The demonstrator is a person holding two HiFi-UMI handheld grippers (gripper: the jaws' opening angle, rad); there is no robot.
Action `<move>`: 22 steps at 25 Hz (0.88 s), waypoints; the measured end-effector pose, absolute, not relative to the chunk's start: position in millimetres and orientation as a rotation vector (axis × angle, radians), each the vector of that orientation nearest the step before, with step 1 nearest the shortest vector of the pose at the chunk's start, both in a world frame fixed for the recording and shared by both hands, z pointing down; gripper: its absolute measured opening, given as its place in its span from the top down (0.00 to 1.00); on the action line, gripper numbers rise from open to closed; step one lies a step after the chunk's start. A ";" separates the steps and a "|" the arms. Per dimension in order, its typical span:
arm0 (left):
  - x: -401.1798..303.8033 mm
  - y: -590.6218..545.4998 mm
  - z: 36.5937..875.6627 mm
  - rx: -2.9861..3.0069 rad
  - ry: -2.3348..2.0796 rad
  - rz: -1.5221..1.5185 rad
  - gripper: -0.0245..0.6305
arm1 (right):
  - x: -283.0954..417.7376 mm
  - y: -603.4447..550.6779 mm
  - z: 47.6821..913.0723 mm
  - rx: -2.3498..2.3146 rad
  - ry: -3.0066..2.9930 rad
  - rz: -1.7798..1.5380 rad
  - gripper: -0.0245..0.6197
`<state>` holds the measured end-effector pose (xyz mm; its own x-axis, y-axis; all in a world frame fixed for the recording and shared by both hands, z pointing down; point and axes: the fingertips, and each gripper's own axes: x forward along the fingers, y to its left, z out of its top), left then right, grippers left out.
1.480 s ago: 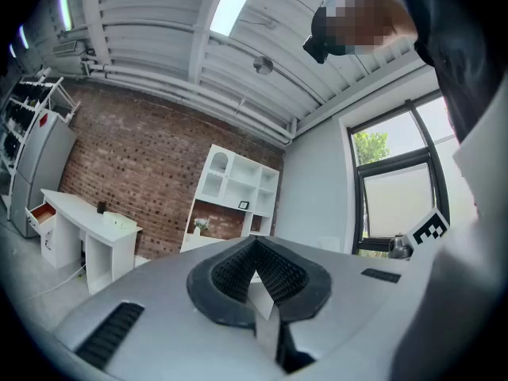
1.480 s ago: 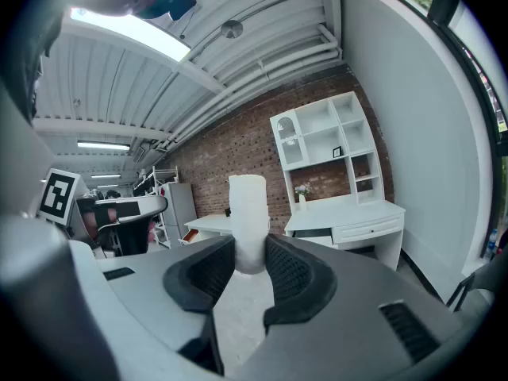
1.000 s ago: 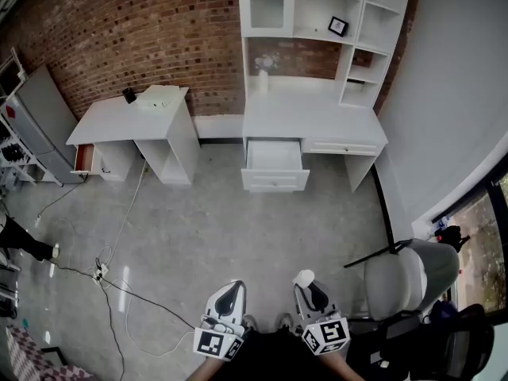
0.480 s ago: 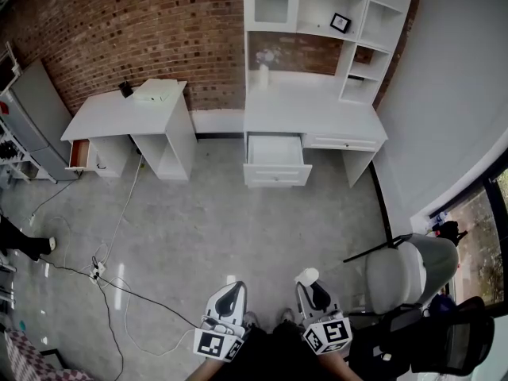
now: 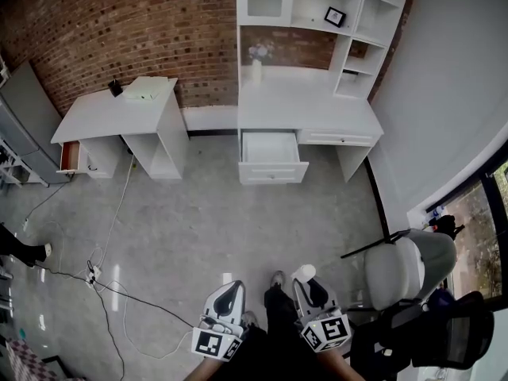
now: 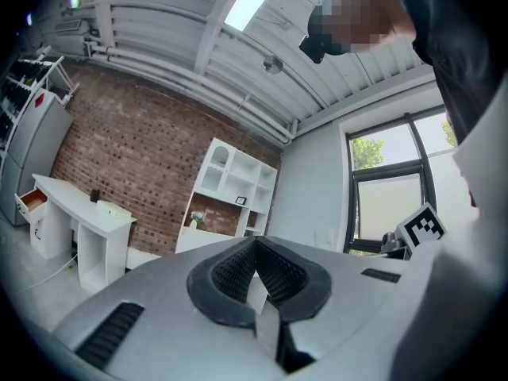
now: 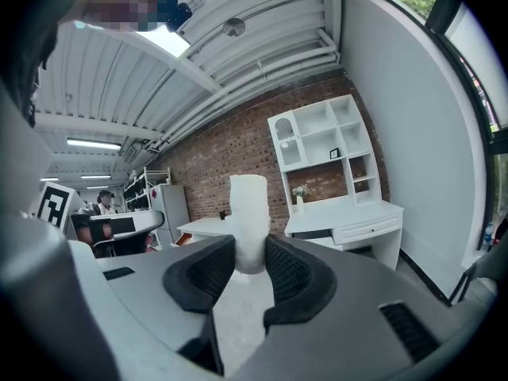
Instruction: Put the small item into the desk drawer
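My right gripper (image 5: 307,286) is shut on a small white cylinder (image 5: 304,274), which stands upright between the black pads (image 7: 208,270) in the right gripper view, the item (image 7: 248,205) poking above them. My left gripper (image 5: 233,287) is beside it, shut with nothing held; its pads (image 6: 230,272) meet at the tips. Both are held low at the bottom of the head view. Far ahead across the floor stands the white desk (image 5: 305,105) with shelves, its left drawer (image 5: 270,145) pulled open. That desk (image 7: 349,213) also shows in the right gripper view.
A second white desk (image 5: 119,113) stands to the left with a red-lined drawer (image 5: 67,155) open. Cables (image 5: 119,288) trail over the grey floor at left. A grey chair (image 5: 405,268) is close on my right. A shoe (image 5: 276,279) shows between the grippers.
The person has stepped forward: a leg and shoe now show between the grippers. Both grippers keep their place in the head view, and the right one still holds the cylinder.
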<state>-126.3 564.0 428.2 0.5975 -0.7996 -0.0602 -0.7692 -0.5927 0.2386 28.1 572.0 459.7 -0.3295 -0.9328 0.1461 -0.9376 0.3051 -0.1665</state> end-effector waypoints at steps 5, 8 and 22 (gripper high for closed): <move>-119.4 518.7 428.9 2.628 -1.341 -0.239 0.93 | 38.8 520.4 464.1 1.778 -2.536 0.338 0.75; -109.7 484.2 432.3 2.615 -1.371 -0.232 0.93 | 49.5 483.9 464.3 1.763 -2.561 0.331 0.75; -33.4 322.6 411.1 2.584 -1.473 -0.209 0.93 | 120.6 314.1 450.6 1.656 -2.653 0.337 0.75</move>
<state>-33.4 322.6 411.1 0.5053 -0.8619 -0.0419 -0.8395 -0.5023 0.2071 120.6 314.1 450.6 -0.4456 -0.8886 0.1092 -0.8877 0.4227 -0.1828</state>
